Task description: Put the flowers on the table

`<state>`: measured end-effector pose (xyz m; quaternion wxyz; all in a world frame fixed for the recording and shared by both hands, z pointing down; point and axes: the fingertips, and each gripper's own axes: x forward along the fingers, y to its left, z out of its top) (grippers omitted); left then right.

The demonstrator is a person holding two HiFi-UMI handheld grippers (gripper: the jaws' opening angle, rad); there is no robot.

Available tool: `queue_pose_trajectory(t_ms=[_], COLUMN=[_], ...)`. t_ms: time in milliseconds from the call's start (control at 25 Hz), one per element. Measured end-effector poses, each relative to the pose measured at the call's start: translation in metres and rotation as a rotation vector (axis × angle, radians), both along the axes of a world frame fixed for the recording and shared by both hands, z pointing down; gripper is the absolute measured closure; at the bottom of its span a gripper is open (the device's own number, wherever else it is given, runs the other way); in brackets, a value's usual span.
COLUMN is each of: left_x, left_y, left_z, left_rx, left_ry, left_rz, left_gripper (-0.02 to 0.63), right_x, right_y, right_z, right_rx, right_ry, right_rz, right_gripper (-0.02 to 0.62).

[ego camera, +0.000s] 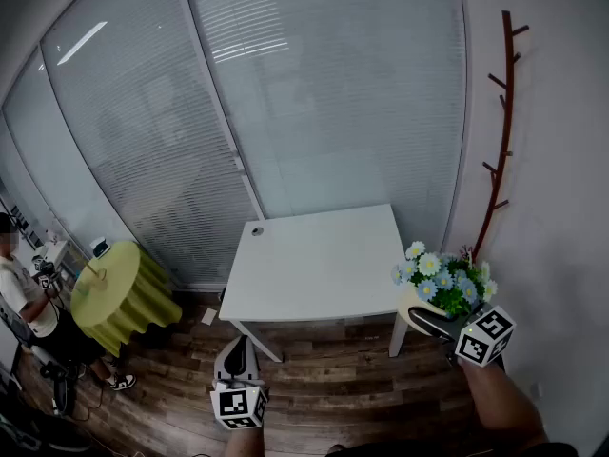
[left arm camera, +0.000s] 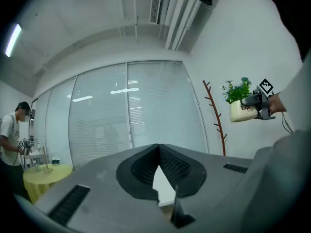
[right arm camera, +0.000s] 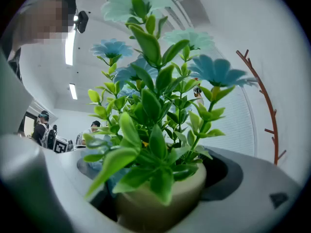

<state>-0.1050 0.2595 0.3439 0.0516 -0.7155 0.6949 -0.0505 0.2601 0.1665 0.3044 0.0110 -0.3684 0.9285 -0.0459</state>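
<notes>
Glazed wall [ego camera: 333, 93], one: at least three panels with closed slatted blinds, filling the far side of the room.

Wood-plank floor [ego camera: 362, 388], one, dark.

White table [ego camera: 314, 265], one: rectangular, set against the glazing, its top bare except for one item listed last.

Round table [ego camera: 119, 298], one: draped in a yellow-green cloth, left of the white table and well apart from it.

Person [ego camera: 24, 298], one in the head view: white shirt, at the left edge beside the round table.

Coat rack [ego camera: 501, 131], one: reddish-brown, branch-shaped, against the white right-hand wall.

Flowers [ego camera: 442, 279], one bunch in one cream pot: blue and white daisy heads over green leaves, the heads too crowded to count. Carried in the air at the white table's near right corner, not resting on the top.

Right gripper [ego camera: 430, 320], one: jaws spread wide and clamped on the pot's sides, foliage rising straight ahead of its camera.

Left gripper [ego camera: 238, 343], one: low over the floor in front of the table, jaw tips brought together, nothing between them.

Round dark grommet [ego camera: 257, 230], one: at the tabletop's far left corner.
</notes>
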Motion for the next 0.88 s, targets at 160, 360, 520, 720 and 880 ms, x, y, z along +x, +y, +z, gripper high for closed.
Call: queue_pose_trajectory(t_ms=[160,360,520,720,880], left_x=[-0.002,-0.001,0.001,0.012,0.028], left_y=[0.004,0.009,0.011,0.016,0.021], left_z=[0.01,0.011,0.008,0.002,0.006], left_rx=[0.004,0.001,-0.004,0.01,0.003], left_ry=[-0.003,-0.004,-0.007,-0.065,-0.085], left_rz=[0.009,0.01,-0.007,-0.031,-0.024], left_gripper=[0.603,0.601,0.601,0.601,0.603], right_x=[-0.003,-0.001,0.003,0.005,0.008], right_y=[0.003,0.006,0.003,0.005,0.002], right_z=[0.0,0.004,0.004,0.0,0.002], right_rx=[0.004,0.0,0.0,0.038,0.05], right_ry=[0.0,-0.005,-0.017,-0.025,-0.016], right_rz=[-0.003,-0.005,-0.018,-0.061,-0.081], right_gripper=[0.067,0.067,0.067,0.067,0.067])
